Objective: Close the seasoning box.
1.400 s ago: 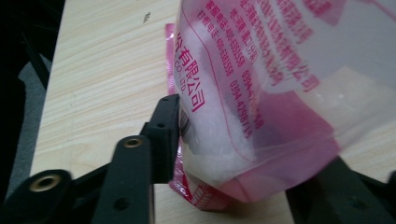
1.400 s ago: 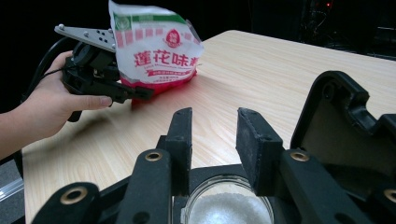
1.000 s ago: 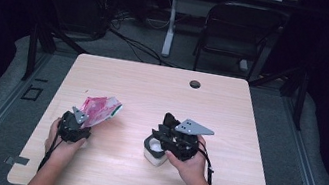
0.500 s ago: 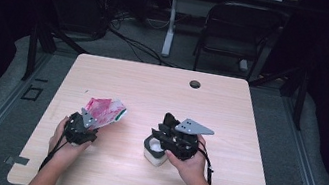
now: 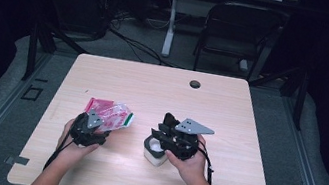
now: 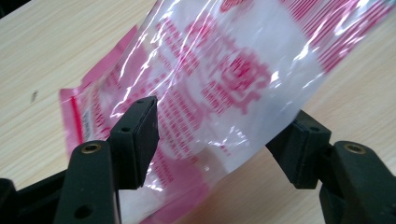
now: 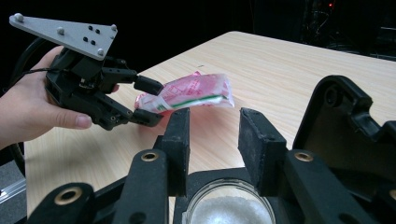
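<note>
Glossy crinkled plastic bag (image 6: 219, 88) lies on matt pale wood-grain table (image 5: 230, 108).

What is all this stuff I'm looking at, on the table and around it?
plastic bag: one, clear with pink print, left half of the table, between the left gripper's jaws
container: one, black rim, white grains inside, under the right gripper
table: one, light wood, with a dark round hole near the far edge
chair: one, dark, beyond the table on the right
white post: one, on the floor behind the table
cables: several, black, on the floor behind the table
left gripper: one, black, jaws apart either side of the bag
right gripper: one, black, jaws apart above the container
hands: two, left and right, near edge
</note>
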Available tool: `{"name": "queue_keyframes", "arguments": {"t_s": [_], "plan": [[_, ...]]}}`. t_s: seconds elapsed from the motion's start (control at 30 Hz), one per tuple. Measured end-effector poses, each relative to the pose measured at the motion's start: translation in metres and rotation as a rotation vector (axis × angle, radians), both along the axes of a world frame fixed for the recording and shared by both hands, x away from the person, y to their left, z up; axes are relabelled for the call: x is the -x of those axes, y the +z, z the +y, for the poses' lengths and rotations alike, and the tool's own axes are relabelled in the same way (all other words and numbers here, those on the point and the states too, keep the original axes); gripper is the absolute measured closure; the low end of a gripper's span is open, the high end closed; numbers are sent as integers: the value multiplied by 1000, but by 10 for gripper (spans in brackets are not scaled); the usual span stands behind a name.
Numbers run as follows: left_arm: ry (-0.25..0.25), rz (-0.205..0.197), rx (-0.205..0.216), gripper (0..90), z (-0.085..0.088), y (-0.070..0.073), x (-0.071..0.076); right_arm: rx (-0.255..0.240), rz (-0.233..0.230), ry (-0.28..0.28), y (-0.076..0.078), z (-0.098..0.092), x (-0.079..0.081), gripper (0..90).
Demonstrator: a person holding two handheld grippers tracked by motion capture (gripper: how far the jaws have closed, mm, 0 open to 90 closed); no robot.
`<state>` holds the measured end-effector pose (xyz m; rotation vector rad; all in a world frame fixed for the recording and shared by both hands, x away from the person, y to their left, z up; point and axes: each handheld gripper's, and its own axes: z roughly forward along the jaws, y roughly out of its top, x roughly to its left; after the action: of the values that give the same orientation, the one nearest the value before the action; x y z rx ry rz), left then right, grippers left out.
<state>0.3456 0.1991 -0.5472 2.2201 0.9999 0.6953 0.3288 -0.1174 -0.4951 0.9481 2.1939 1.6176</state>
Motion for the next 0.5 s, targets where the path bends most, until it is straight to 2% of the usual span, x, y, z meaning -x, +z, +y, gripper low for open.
{"name": "queue_keyframes", "arguments": {"t_s": [0.2,0.5], "plan": [[-43,10,18,372,-11,0,2,1,0,1,1,1,1,636],[-77,0,77,372,-22,10,5,-22,-27,-21,14,-9,4,625]]}}
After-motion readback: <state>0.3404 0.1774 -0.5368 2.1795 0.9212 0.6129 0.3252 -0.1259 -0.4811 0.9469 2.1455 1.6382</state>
